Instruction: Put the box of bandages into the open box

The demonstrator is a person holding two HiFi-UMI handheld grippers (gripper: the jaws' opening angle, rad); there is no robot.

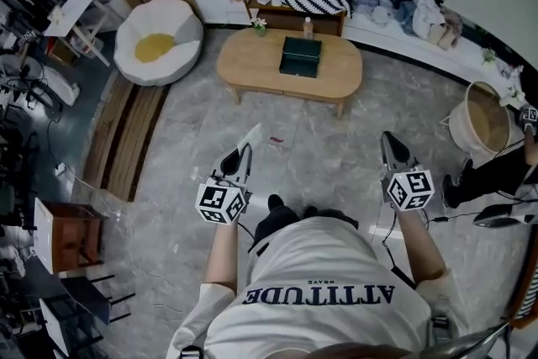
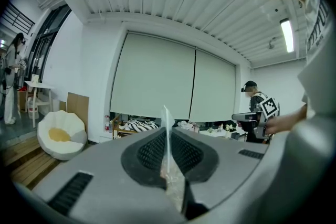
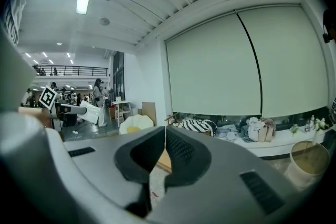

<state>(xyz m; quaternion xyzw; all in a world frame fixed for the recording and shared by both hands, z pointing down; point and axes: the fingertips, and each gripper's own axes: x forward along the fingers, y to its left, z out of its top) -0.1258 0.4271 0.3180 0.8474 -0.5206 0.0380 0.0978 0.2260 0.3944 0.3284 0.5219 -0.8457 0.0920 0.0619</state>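
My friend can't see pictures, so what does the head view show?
From above: a person's left hand-held gripper pinches a thin clear packet; the right hand-held gripper is shut, empty. Ahead, a dark green box sits on a wooden table.

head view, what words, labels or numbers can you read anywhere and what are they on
"ATTITUDE": on the back of the white shirt, upside down.
Smaller word above it: too small to read.
marker cubes: square patterns, no letters.
clear wrapper in the left gripper: no legible print.
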